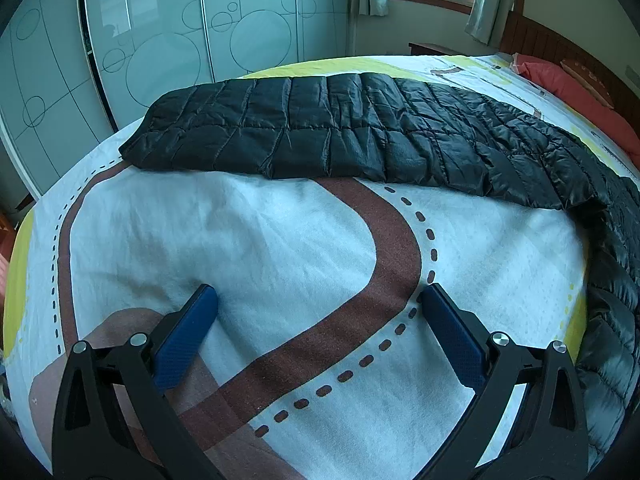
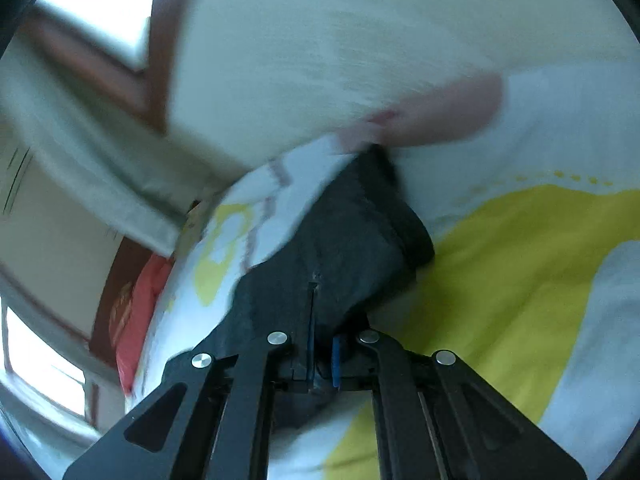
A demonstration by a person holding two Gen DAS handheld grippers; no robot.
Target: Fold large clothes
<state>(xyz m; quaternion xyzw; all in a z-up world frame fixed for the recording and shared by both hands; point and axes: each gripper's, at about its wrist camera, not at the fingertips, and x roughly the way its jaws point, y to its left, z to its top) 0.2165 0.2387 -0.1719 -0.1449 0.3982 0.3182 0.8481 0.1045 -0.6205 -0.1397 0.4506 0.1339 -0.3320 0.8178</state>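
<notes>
left hand-held gripper [image 1: 318, 312]: spread, empty over bed [image 1: 248, 240]
right hand-held gripper [image 2: 322, 354]: pinching jacket [image 1: 360, 136] end
tip: I'd carry it toward 12 o'clock, edges matched

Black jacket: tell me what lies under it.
The jacket lies on the bedsheet, whose brown road print runs under its near edge. Whatever else is beneath is covered.

We find no legible text, label, brand, number or sign in either view. The gold marks on the red pillow [image 1: 588, 76], upper right of the left wrist view, are too small and blurred for us to read.
</notes>
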